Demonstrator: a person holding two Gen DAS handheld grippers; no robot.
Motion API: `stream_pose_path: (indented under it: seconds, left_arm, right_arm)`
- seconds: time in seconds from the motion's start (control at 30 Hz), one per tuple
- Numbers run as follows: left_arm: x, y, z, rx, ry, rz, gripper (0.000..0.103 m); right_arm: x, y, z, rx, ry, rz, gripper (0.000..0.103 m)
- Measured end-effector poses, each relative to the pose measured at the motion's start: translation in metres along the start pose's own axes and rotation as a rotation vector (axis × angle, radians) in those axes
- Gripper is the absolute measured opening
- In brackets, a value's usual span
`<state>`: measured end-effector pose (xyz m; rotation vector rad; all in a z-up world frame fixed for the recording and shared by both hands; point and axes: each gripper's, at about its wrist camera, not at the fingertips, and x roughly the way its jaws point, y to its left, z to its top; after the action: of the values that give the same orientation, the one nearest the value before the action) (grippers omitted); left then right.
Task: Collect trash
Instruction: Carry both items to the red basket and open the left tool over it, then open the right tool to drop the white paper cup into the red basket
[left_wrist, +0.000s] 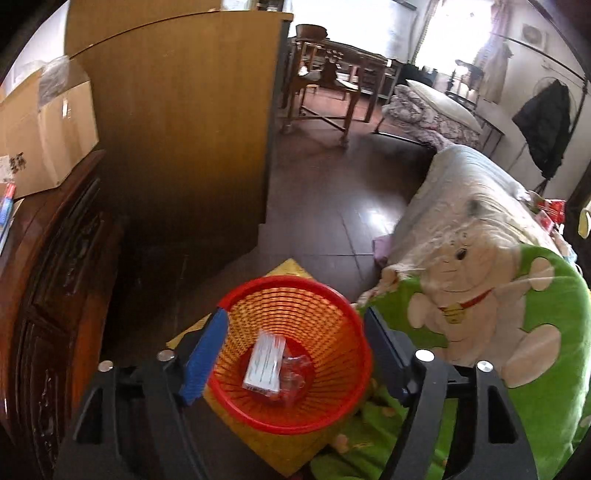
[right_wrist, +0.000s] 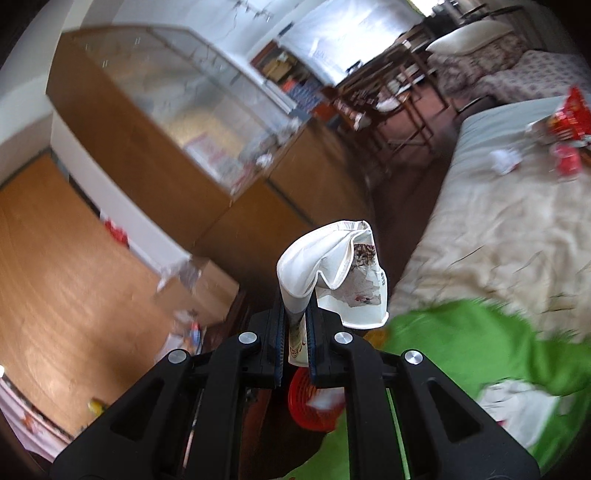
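Left wrist view:
Left gripper (left_wrist: 291, 354): fingers spread wide, nothing between them, above the red basket (left_wrist: 325, 310).
Basket contents: a small white box (left_wrist: 264, 360) and clear plastic wrap (left_wrist: 295, 373) at the bottom.
Basket place: on the floor beside the bed's green blanket (left_wrist: 535, 295).

Right wrist view:
Right gripper (right_wrist: 296, 332): fingers clamped on a crushed paper cup (right_wrist: 332, 266).
Basket (right_wrist: 308, 402): low, behind the fingers.
Bed (right_wrist: 498, 221): more litter at its far end.

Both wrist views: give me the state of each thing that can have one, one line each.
Left gripper: open, empty, above the basket.
Right gripper: shut on the paper cup.
Paper cup: crushed, pinched between the fingers.
Red basket: upright, holding a white box and clear wrapper.
Bed: litter on it.
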<state>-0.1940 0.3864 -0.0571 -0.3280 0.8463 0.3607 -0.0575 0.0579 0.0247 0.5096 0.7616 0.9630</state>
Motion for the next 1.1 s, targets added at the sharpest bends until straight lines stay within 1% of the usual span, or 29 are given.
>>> stream_pose_path:
  seconds: [0.03,0.1,0.2,0.27,0.43,0.53,0.57,0.6,0.63,0.7,0.8,1.0,1.1]
  left_arm:
    - [0.0,0.004,-0.001,-0.007,-0.005,0.012,0.085]
    - [-0.001,0.017,-0.001,-0.03,-0.021,0.042,0.088]
    - [0.003,0.024,0.005,-0.064,-0.025,0.068,0.092]
    - [0.005,0.037,0.001,-0.091,-0.027,0.1,0.093]
    - [0.012,0.068,-0.006,-0.137,-0.016,0.15,0.093]
    - [0.012,0.081,-0.01,-0.144,-0.017,0.183,0.093]
    - [0.012,0.084,-0.011,-0.143,-0.019,0.195,0.093]
    - [0.012,0.087,-0.012,-0.143,-0.021,0.203,0.093]
    - [0.011,0.088,-0.013,-0.142,-0.023,0.212,0.093]
    - [0.012,0.088,-0.014,-0.142,-0.022,0.217,0.093]
    - [0.013,0.086,-0.013,-0.14,-0.015,0.205,0.093]
    - [0.005,0.058,-0.009,-0.068,-0.034,0.203,0.093]
    - [-0.005,0.04,-0.004,-0.027,-0.06,0.194,0.093]
  right_arm:
    - [0.012,0.007,-0.005,-0.013,0.031,0.004,0.011]
    - [0.032,0.017,-0.013,-0.037,0.083,0.009,0.011]
    - [0.061,0.03,-0.025,-0.067,0.158,0.012,0.011]
    - [0.084,0.039,-0.033,-0.088,0.213,0.015,0.011]
    - [0.146,0.062,-0.051,-0.132,0.341,0.03,0.012]
    - [0.174,0.069,-0.059,-0.149,0.403,0.044,0.016]
    - [0.184,0.069,-0.063,-0.147,0.425,0.039,0.024]
    - [0.19,0.067,-0.065,-0.14,0.441,0.038,0.028]
    - [0.195,0.067,-0.065,-0.134,0.448,0.036,0.031]
    - [0.2,0.065,-0.068,-0.132,0.453,0.034,0.031]
    - [0.195,0.061,-0.067,-0.132,0.44,0.024,0.031]
    - [0.173,0.052,-0.058,-0.109,0.387,0.021,0.032]
    - [0.152,0.05,-0.052,-0.114,0.341,0.01,0.037]
